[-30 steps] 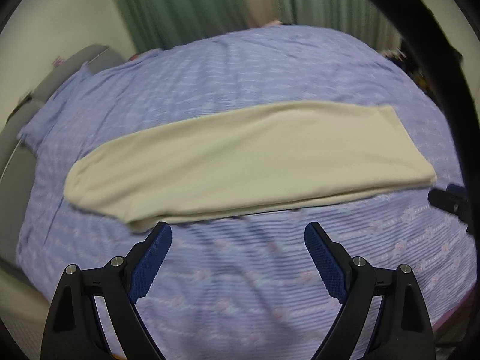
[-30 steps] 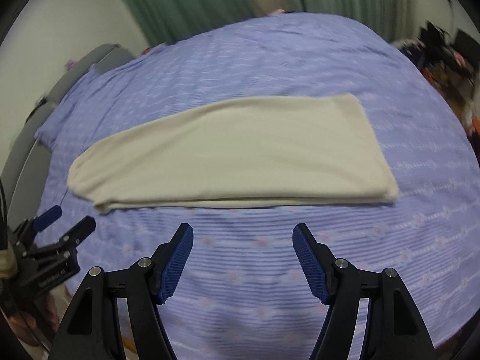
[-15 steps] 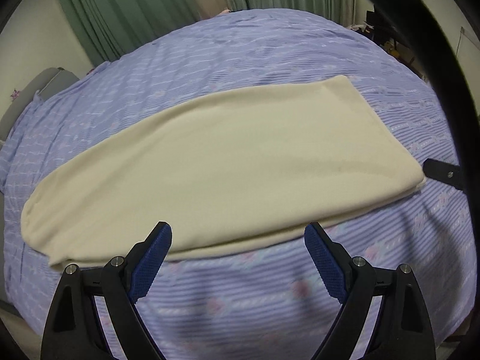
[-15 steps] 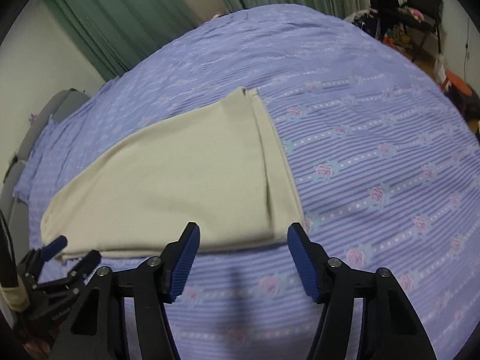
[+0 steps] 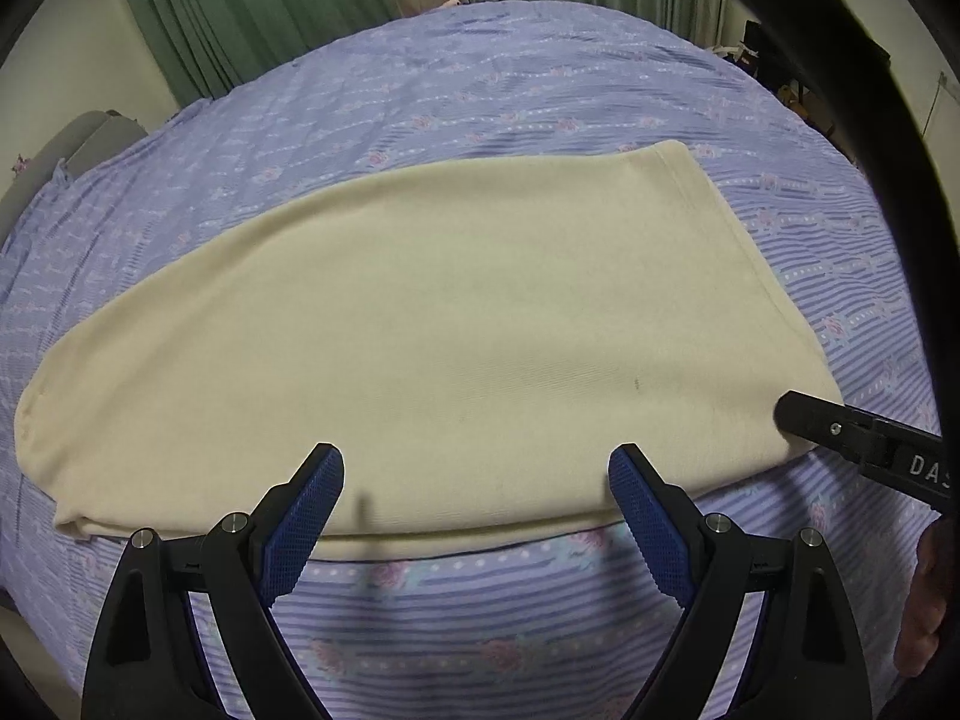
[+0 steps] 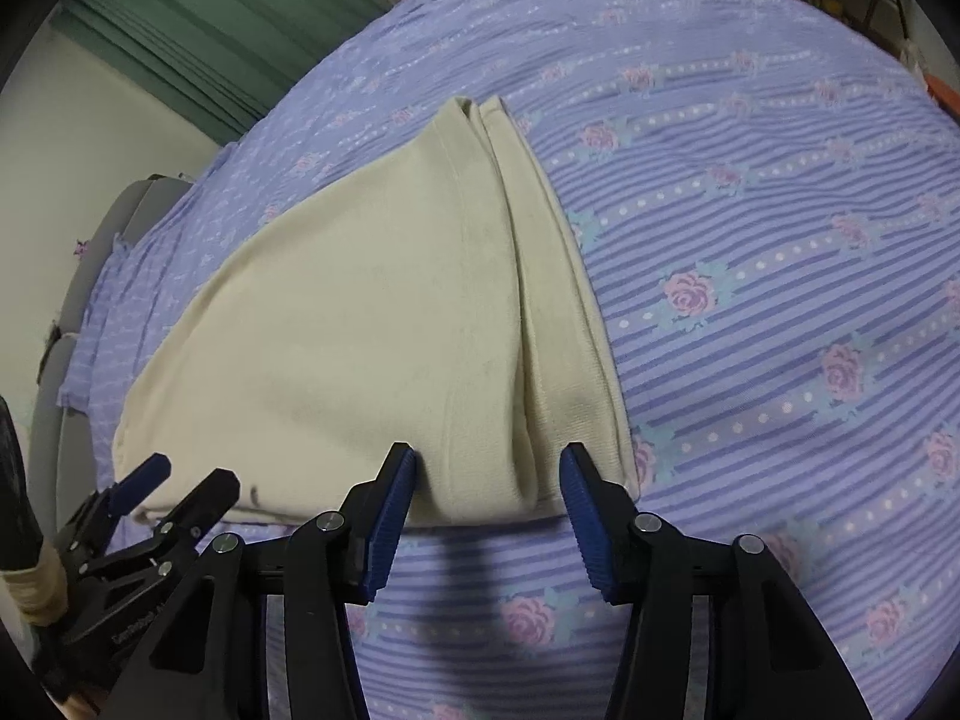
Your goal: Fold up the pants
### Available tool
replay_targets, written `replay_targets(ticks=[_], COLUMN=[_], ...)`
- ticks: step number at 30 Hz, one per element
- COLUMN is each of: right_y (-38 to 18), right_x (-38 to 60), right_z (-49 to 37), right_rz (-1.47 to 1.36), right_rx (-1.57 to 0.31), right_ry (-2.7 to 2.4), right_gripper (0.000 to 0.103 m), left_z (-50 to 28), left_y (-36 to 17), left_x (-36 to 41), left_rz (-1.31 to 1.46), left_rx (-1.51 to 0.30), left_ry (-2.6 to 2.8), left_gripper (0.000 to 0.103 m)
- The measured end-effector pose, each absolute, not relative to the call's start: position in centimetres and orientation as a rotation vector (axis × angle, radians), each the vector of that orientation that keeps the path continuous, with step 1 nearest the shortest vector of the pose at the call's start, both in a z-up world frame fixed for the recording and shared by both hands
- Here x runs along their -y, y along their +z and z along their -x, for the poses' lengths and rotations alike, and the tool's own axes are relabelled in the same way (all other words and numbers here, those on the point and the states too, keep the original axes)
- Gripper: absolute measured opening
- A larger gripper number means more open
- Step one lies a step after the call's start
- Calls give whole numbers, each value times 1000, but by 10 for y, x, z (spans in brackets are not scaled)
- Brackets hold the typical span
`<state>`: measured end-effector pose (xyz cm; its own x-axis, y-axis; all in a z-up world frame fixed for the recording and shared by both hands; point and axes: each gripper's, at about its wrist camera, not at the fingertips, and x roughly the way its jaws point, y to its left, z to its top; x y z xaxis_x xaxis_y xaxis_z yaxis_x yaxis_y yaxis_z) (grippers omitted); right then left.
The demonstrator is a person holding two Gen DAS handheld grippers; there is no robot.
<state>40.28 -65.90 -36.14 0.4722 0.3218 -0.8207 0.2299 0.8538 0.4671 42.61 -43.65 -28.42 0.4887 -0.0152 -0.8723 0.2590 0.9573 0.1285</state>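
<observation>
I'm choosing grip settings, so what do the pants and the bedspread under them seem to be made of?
Pants: cream, matte, probably a soft knit or fleece; fine ribbing and stitched hem lines show near the right tongs.
Bedspread: thin woven fabric, likely cotton or a blend, printed with lavender stripes and roses, with a slight sheen.

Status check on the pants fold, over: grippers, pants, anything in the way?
Left gripper open over the near long edge. Right gripper open, jaws just closing around the end corner, no pinch yet. Cream pants flat, folded lengthwise on the bedspread. Nothing blocking.
</observation>
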Motion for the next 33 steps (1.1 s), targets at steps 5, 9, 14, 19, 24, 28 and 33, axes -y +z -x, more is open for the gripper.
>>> replay_targets(ticks=[5,9,14,19,24,28,33], right_y=[-360,-336,-319,-342,-348,-344,-312], right_x=[651,662,674,675,682,711,720], right_z=[-408,-402,-405,-397,-388,-383,-413], right_rz=[-485,-452,-378,-351,-315,-309,-341], right_rx=[-1108,-1052,-1019,-1092,-1122,-1126,-972], right_ry=[99,75,35,15,-76,-170,-61], right_gripper=[9,6,5,4,0,0,21], left_z=[-429,-427,-426,-425,-427,-426,-434], left_y=[-286,-280,-279,-285,-288,-288,-279], left_x=[441,446,453,454,449,448,453], left_rz=[-250,-248,-239,-237,-209,-194,-202], left_rx=[-1071,-1066,-1070,-1084,-1102,-1093,-1032], left_ry=[-158,-170,-186,-186,-183,-180,-170], left_gripper=[91,91,91,91,91,91,91])
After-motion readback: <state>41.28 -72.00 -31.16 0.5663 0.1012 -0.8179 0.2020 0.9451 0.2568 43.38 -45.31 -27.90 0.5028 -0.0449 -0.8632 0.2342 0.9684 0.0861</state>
